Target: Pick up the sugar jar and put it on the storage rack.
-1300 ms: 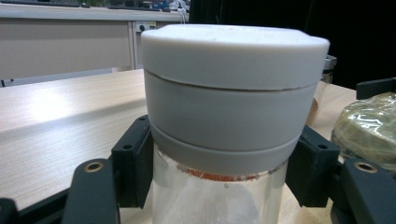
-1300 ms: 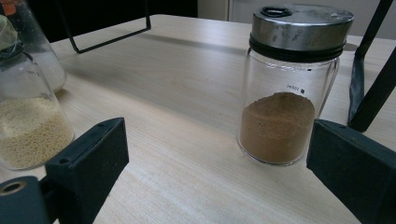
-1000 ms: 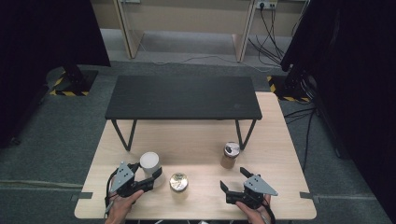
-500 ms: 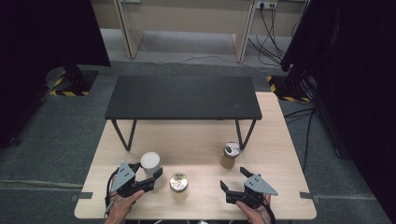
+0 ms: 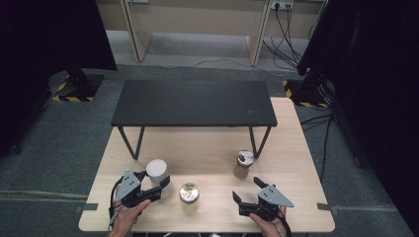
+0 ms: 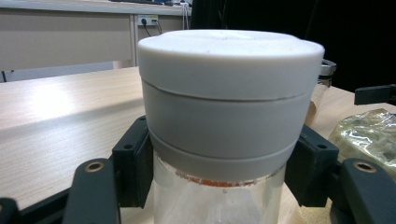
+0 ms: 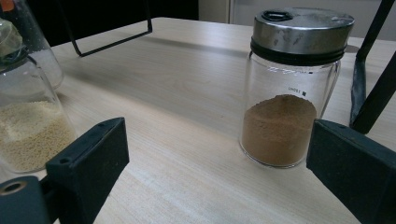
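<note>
The white-capped jar [image 6: 229,121] stands near the front left of the desk [image 5: 207,148], with our left claw [image 5: 157,183] clamped on its clear glass just under the cap. We judge the grasp made and the lift next: it calls for a straight rise, clear of the gold-lidded jar [image 5: 188,192] just beside it. Our right claw [image 5: 245,189] hangs with jaws wide apart, short of the spice jar [image 7: 292,88] of brown powder. That jar bears a tiny printed mark, too small to read.
</note>
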`<state>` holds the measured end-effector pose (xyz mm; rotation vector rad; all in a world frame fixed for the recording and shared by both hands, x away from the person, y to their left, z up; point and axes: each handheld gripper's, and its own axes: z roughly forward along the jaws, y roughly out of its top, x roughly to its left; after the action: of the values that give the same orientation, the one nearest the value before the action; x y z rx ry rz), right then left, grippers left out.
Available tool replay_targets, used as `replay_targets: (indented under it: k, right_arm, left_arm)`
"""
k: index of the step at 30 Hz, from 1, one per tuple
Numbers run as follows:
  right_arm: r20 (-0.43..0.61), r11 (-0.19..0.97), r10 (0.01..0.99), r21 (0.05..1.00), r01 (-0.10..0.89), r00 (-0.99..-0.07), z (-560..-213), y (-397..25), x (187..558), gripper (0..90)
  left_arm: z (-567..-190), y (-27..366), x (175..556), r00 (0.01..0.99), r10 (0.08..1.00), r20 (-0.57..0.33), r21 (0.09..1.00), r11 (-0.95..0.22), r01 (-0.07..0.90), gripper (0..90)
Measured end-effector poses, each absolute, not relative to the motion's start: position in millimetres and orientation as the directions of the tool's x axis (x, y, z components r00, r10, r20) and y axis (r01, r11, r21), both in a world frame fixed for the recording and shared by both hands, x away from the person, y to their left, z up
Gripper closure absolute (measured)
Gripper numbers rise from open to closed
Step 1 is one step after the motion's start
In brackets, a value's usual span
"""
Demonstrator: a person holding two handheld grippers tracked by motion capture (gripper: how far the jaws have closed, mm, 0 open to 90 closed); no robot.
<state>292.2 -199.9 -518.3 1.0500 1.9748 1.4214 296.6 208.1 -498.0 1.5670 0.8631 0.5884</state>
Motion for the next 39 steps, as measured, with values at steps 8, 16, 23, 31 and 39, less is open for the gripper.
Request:
replay_targets:
  k: [8,16,23,31,39]
  right_arm:
    - [0.046,0.165,0.807,0.94,0.299,-0.589,-518,-199,291,6.1]
    - [0.05,0.158,0.811,0.941,0.301,-0.582,-518,-201,291,6.1]
    - [0.053,0.155,0.814,0.94,0.304,-0.579,-518,-202,292,6.2]
    - [0.055,0.152,0.816,0.941,0.304,-0.576,-518,-202,292,6.2]
    - [0.053,0.154,0.816,0.94,0.305,-0.576,-518,-202,292,6.2]
  left_arm:
    - [-496,209,297,0.593,0.798,-0.106,0.978,-0.025,0.209,35.0]
    - [-493,211,296,0.593,0.798,-0.11,0.978,-0.019,0.206,35.1]
    - [-489,213,296,0.595,0.796,-0.112,0.977,-0.02,0.211,35.1]
    - [-478,219,297,0.593,0.797,-0.116,0.978,-0.013,0.208,35.2]
    - [-462,221,300,0.595,0.798,-0.1,0.979,-0.027,0.202,35.2]
